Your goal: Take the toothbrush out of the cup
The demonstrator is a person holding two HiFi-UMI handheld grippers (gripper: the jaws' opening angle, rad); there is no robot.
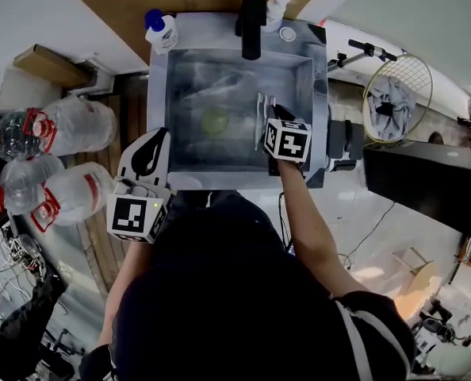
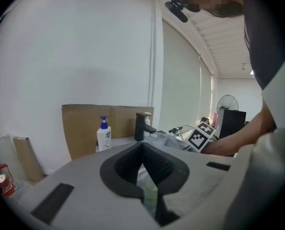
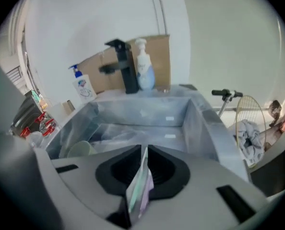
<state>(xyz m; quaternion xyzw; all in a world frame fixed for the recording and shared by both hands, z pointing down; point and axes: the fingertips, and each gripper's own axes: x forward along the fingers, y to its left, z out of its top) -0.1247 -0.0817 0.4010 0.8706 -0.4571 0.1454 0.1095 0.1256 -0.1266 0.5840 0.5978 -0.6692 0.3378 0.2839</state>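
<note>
Where the person's arms cross the near rim of the sink [image 1: 158,94]: left gripper [image 2: 143,147], jaws closed together, nothing gripped, at the near-left corner. Right gripper [image 3: 143,151], over the basin, jaws nipped narrow on the toothbrush [image 3: 138,186], a flat pale piece tinged green and lilac, clear of the cup [image 1: 214,121]. Cup pale green, on the basin floor to its left. Beyond: black faucet [image 1: 252,22], blue-capped bottle [image 1: 161,30], white pump bottle [image 1: 277,8]

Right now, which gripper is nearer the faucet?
Right. The right gripper, shut on the toothbrush, is over the right side of the sink, in front of the faucet. The left gripper is at its front-left edge, farther away.
</note>
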